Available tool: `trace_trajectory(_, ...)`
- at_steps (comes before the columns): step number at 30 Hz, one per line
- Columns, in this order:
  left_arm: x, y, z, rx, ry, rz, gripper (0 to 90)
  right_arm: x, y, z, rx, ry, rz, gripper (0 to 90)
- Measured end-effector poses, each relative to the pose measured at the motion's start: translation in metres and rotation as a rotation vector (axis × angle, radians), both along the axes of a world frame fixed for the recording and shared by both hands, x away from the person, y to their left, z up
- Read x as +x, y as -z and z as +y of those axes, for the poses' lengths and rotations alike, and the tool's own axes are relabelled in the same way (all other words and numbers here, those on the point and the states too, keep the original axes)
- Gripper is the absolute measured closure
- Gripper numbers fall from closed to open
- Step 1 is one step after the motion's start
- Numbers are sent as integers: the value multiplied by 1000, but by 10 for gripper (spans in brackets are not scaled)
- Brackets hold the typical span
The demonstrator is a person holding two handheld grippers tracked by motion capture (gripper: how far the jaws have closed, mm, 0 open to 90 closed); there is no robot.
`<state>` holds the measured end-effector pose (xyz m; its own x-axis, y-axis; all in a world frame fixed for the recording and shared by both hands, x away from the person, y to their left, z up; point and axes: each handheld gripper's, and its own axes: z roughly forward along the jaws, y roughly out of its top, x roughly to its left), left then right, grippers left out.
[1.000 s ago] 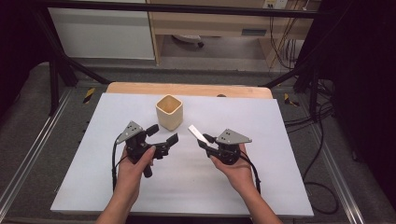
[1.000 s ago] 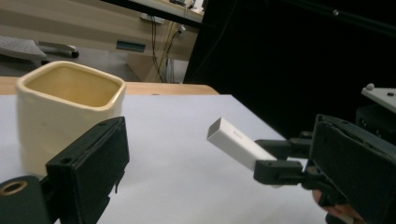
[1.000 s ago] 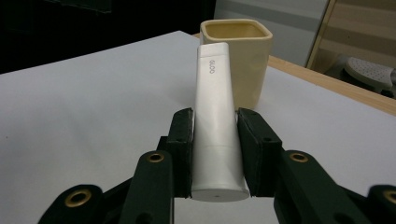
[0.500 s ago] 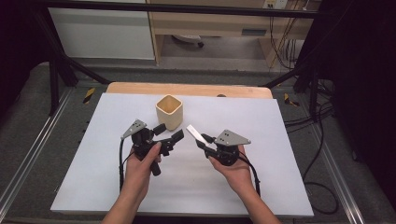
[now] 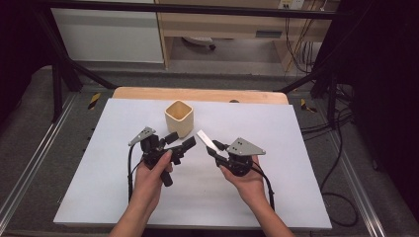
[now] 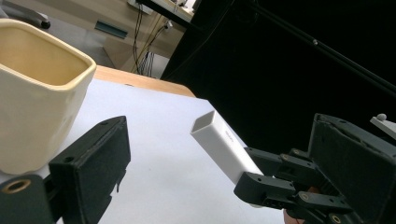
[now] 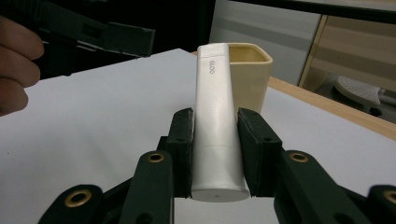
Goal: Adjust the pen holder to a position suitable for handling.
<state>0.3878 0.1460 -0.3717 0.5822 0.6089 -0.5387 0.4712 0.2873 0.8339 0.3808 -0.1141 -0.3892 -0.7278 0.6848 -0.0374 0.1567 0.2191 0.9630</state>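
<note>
Two risks stand out: my right gripper (image 5: 213,148) clamps the white tube (image 5: 206,140) at centre frame, tip toward the cream cup (image 5: 179,118), and it could pivot or clip the rim. My left gripper (image 5: 180,143), released, could bump it.

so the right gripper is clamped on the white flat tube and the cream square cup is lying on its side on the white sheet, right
Not quite: the cream square cup stands upright, mouth up, as the high view shows. The rest holds: the right gripper is clamped on the white flat tube, and the cup is on the white sheet.
</note>
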Motion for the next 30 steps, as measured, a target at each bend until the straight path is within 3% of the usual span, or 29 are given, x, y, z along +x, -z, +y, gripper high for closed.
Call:
trace_trajectory(18, 0, 3, -1, -16, 8, 8, 102, -9, -2, 13, 33, -13, -38, 676)
trace_trajectory(30, 1, 7, -4, -32, 13, 18, 185, -12, 0, 24, 46, -33, -50, 677)
